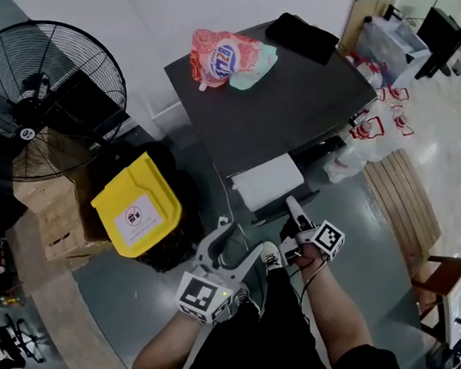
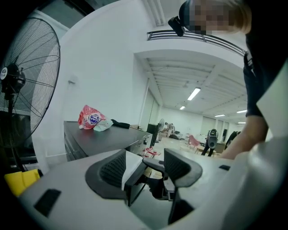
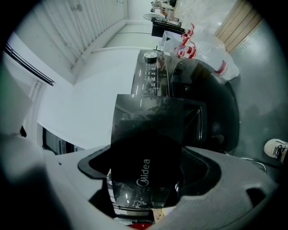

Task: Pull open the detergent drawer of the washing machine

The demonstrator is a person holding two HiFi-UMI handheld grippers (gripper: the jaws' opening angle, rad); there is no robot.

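Observation:
The dark washing machine (image 1: 280, 95) stands ahead of me, seen from above. Its detergent drawer (image 1: 270, 181) sticks out from the front, showing a white top. My right gripper (image 1: 295, 213) is shut on the drawer's dark front panel (image 3: 146, 148), which fills the gap between the jaws in the right gripper view. My left gripper (image 1: 233, 241) hangs open lower left of the drawer, holding nothing. In the left gripper view the drawer's white side (image 2: 132, 164) shows beyond the open left gripper (image 2: 144, 168).
A red detergent bag (image 1: 226, 58) and a black item (image 1: 303, 37) lie on the machine's top. A big floor fan (image 1: 40, 96), a yellow-lidded bin (image 1: 137, 206) and cardboard boxes (image 1: 49, 211) stand left. Plastic bags (image 1: 374, 128) and a wooden pallet (image 1: 404, 196) are on the right.

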